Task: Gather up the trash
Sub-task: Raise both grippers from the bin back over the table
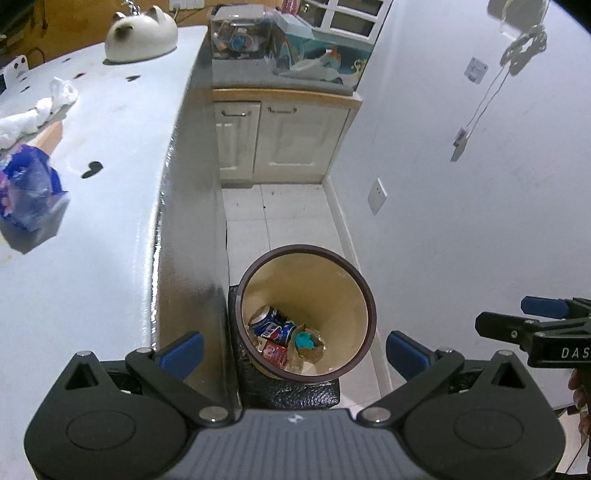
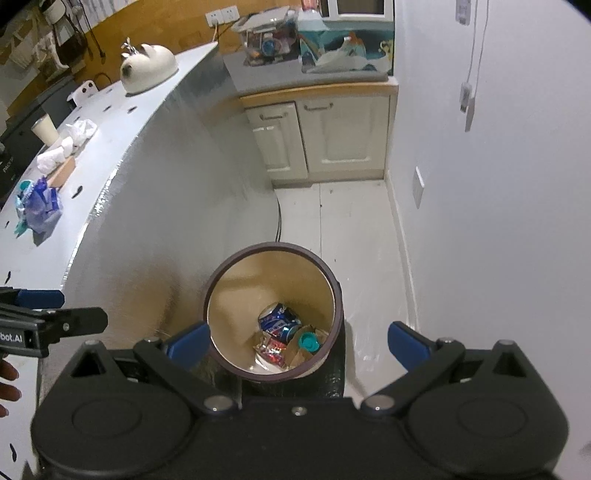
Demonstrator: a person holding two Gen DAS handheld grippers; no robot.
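A round trash bin (image 1: 364, 288) with a dark rim and cream inside stands on the floor beside the white counter; it also shows in the right wrist view (image 2: 325, 275). Inside lie a crushed blue Pepsi can (image 1: 271, 323) (image 2: 279, 319), a red wrapper (image 2: 271, 349), brown paper and a teal cap (image 1: 306, 340) (image 2: 308, 341). My left gripper (image 1: 293, 350) is open and empty above the bin. My right gripper (image 2: 297, 341) is open and empty above it too. On the counter lie a blue plastic bag (image 1: 29, 192) (image 2: 40, 205) and crumpled white tissues (image 1: 37, 110) (image 2: 62, 147).
The white counter (image 1: 122, 166) (image 2: 147, 155) runs along the left, with a cat-shaped ceramic pot (image 1: 142, 35) (image 2: 149, 70) and a paper cup (image 2: 46, 129). A cream cabinet (image 1: 280, 136) with clutter stands behind. A white wall (image 1: 461, 184) is on the right.
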